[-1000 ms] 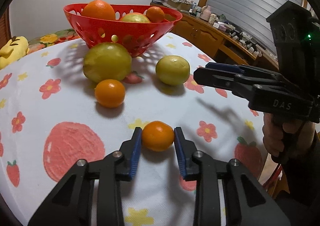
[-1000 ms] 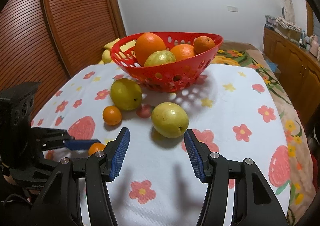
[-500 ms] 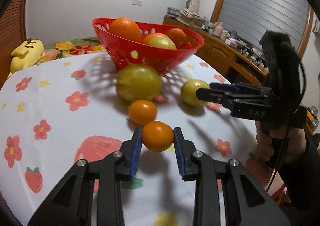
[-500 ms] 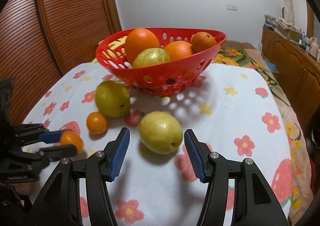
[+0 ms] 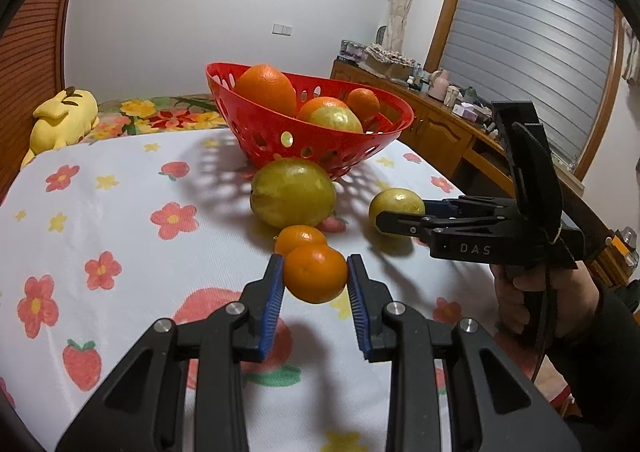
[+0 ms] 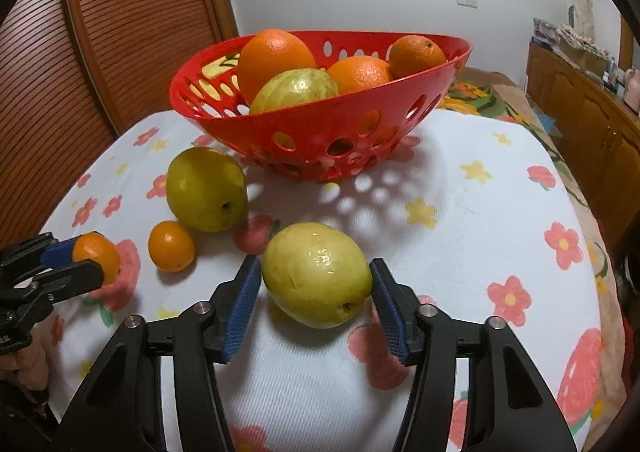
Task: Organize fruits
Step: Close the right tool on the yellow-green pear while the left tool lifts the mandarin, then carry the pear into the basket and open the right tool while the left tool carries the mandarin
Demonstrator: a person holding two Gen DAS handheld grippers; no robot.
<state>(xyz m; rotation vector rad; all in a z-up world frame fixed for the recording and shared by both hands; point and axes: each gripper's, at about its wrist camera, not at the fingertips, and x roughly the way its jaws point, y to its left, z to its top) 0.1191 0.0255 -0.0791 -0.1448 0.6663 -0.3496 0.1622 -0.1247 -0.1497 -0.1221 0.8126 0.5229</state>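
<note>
The only lettering I can read is "DAS", in pale capitals on the black side of the right gripper (image 5: 402, 214), seen from my left wrist view. In the right wrist view, a scrap of white print sits on the left gripper (image 6: 86, 258) body at the frame's left edge, too cut off to read. I find no other text, numbers or labels.

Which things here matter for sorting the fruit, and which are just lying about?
Job: held mandarin, loose mandarin, near guava, far guava, basket, left tool, right tool.
Lying about: yellow plush, cabinet clutter.
</note>
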